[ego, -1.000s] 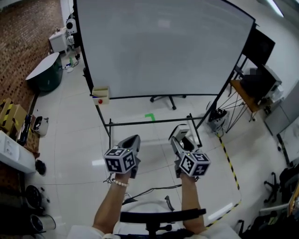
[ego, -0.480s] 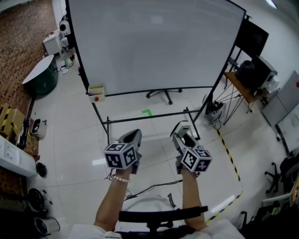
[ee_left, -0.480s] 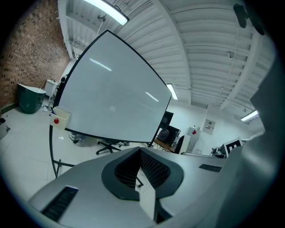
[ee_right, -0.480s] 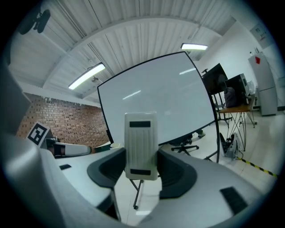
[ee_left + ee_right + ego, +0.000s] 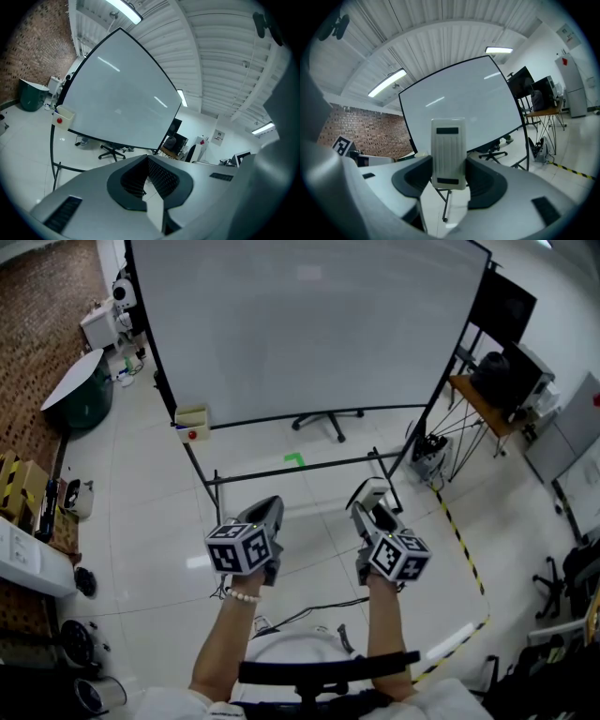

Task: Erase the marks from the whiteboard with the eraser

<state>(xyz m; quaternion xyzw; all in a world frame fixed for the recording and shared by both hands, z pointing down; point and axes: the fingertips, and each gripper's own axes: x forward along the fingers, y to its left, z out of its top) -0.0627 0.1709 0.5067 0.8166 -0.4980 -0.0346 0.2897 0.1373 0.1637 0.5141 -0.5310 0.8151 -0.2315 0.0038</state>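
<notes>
A large whiteboard (image 5: pixel 300 334) on a black wheeled stand stands ahead of me, and I see no marks on its face. It also fills the left gripper view, whiteboard (image 5: pixel 117 103), and the right gripper view, whiteboard (image 5: pixel 459 108). My right gripper (image 5: pixel 373 501) is shut on a white eraser (image 5: pixel 448 152), which stands upright between the jaws of the right gripper (image 5: pixel 448 164). My left gripper (image 5: pixel 265 517) is shut with nothing in it; in its own view the left gripper (image 5: pixel 147 157) has its tips touching. Both are well short of the board.
A cream box with a red dot (image 5: pixel 192 423) hangs at the board's lower left corner. The stand's black floor frame (image 5: pixel 291 470) lies between me and the board. A chair base (image 5: pixel 328 418) shows behind it. Desk and gear (image 5: pixel 487 381) at right, yellow-black floor tape (image 5: pixel 459 540), green bin (image 5: pixel 80 395) at left.
The head view has shifted a little, so the board sits slightly further left in the picture. Both grippers keep nearly the same places, and the right one still holds the eraser.
</notes>
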